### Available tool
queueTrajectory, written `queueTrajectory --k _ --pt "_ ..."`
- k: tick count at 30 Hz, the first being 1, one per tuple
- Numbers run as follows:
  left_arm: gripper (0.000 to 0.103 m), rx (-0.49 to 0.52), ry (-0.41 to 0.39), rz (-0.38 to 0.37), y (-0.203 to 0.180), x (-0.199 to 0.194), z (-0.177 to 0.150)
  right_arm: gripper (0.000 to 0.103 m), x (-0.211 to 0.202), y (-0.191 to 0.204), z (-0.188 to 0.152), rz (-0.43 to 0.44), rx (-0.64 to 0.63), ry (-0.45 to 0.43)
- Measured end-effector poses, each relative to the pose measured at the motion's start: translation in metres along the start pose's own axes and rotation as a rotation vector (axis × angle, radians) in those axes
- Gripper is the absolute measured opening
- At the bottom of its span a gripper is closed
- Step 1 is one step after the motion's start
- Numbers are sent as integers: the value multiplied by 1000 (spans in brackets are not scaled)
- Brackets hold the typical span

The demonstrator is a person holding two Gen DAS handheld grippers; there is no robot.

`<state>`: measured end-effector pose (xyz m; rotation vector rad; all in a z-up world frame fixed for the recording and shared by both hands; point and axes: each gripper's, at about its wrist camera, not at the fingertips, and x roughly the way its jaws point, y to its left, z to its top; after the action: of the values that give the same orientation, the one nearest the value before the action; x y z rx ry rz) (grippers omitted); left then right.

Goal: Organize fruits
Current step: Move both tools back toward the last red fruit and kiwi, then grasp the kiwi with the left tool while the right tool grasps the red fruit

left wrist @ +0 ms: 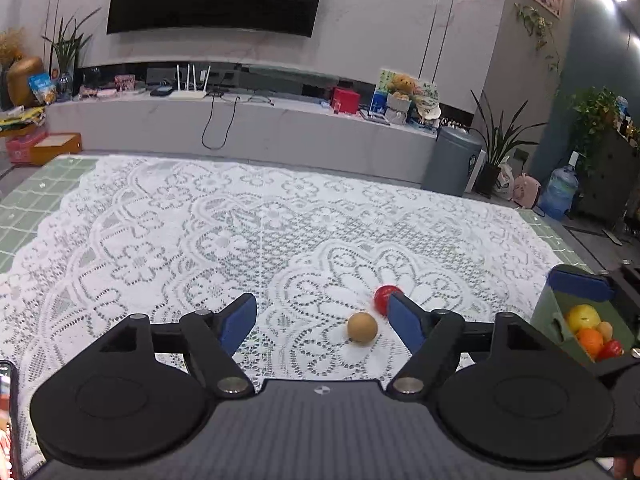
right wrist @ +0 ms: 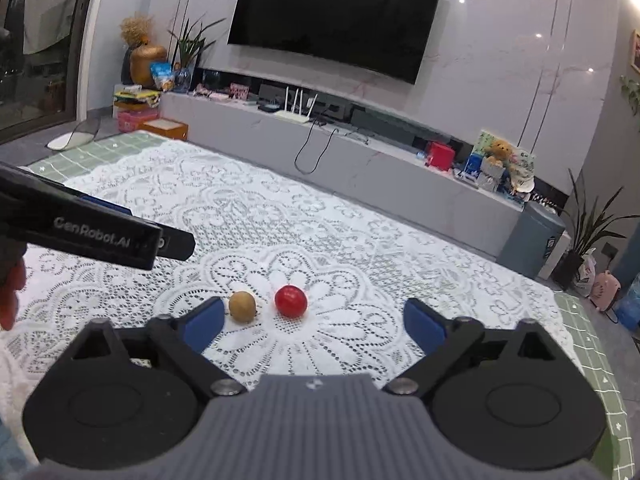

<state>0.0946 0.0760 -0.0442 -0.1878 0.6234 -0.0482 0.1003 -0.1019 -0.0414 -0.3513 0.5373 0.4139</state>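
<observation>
- Brown fruit (left wrist: 362,328): small, round, tan; lies loose on the lace tablecloth (left wrist: 200,220), toward the near edge of the table, ahead of the left gripper (left wrist: 322,320) and nearer its right pad than its left.
- Red fruit (left wrist: 385,298): small, glossy, round; just beside the brown fruit and apart from it; in the left wrist view partly hidden behind the gripper's right pad.
- Green bin (left wrist: 554,312): at the table's right edge, already holding yellow, orange and red fruit; judged the destination.
- Left gripper: jaws stand wide apart, holding nothing.
- Right gripper (right wrist: 314,326): jaws likewise wide and empty; the red fruit sits ahead between its pads, the brown fruit just beside the left pad.
- Step judged in hand: approach to the last two loose fruits, nothing yet grasped.
- Risks, judged:
  - Both fruits are round and could roll off if a pad nudges one before closing.
  - They lie close, so a wide closure could catch both or knock one aside.
  - Both grippers are aimed at the same spot and could collide.
  - Pads could snag the openwork lace and drag it.
</observation>
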Motion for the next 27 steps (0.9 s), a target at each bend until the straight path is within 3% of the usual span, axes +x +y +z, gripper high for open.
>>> queueTrajectory --k 6,11,17,21,27 --pt "76 -16 61 -30 6 17 -3 66 32 0 -1 -2 25 61" --pt "59 -2 105 -74 1 31 -6 49 54 -3 -4 5 72 113" --pt "49 -35 174 -123 -7 54 -6 39 70 -7 -10 0 110 146" --pt "48 -57 203 -129 -12 70 -7 39 76 -10 -13 -4 126 157" --pt "37 -59 236 -114 -17 88 -6 39 83 -11 -15 9 133 155"
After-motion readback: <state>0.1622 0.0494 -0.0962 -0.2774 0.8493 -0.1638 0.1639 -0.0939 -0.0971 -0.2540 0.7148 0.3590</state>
